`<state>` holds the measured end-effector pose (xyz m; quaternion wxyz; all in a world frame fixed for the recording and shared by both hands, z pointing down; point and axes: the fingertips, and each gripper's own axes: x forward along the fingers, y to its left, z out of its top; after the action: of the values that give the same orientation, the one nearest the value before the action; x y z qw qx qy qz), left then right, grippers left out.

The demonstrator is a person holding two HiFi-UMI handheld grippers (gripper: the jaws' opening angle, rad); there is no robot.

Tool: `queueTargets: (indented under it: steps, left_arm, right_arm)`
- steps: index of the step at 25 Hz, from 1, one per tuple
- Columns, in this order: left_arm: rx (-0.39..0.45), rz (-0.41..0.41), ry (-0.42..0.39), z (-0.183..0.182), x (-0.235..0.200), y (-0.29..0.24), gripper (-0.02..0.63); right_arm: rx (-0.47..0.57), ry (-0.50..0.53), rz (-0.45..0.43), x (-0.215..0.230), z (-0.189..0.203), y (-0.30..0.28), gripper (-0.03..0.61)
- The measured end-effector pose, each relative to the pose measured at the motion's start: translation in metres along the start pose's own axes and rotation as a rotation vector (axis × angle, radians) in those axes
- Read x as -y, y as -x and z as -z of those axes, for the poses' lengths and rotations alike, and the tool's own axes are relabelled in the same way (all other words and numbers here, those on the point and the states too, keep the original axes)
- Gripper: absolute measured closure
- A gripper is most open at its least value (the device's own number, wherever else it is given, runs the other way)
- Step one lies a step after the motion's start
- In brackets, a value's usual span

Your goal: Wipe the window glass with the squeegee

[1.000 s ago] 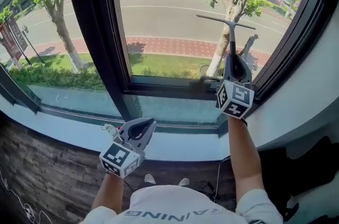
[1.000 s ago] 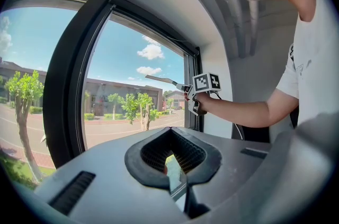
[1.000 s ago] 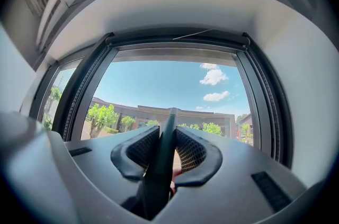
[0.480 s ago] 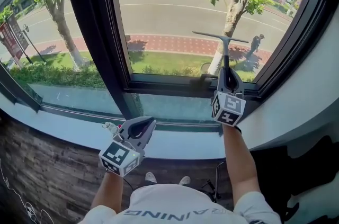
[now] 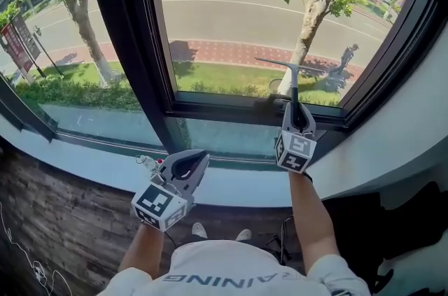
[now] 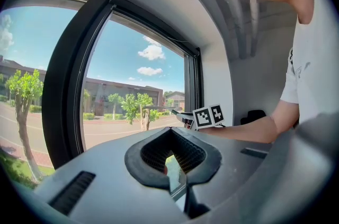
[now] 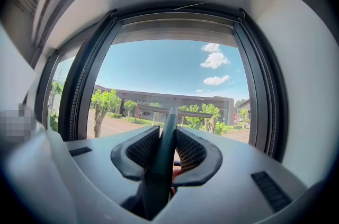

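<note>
The squeegee (image 5: 293,83) is held by its dark handle in the right gripper (image 5: 295,111), whose jaws are closed on it just below the T-shaped blade. The blade is seen lying level, low on the right pane of the window glass (image 5: 238,15), just above the black bottom rail (image 5: 217,112). Whether the rubber touches the glass cannot be told. Open glass is left above the blade and leftward to the black mullion (image 5: 119,29); the right frame post (image 5: 381,57) stands apart from the blade's end. The left gripper (image 5: 199,161) is held over the white sill (image 5: 238,184), its jaws closed and empty. On the person's white shirt (image 5: 231,273) the letters "AINING" can be read; the red street sign (image 5: 15,50) is too small to read.
</note>
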<state>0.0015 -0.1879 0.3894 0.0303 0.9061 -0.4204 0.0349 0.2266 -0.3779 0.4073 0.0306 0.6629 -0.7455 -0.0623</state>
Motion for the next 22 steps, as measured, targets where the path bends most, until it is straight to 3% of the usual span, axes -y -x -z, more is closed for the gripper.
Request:
queueTargets:
  steps: [13,22]
  left_arm:
    - [-0.014,-0.015,0.007,0.009,-0.008,0.006,0.597]
    - [-0.037,-0.029,0.004,0.012,-0.007,0.003,0.597]
  right_arm:
    - [-0.112,-0.016,-0.015,-0.011,0.078,0.002,0.479]
    - [-0.116,-0.003,-0.019,-0.01,0.09,0.004,0.479]
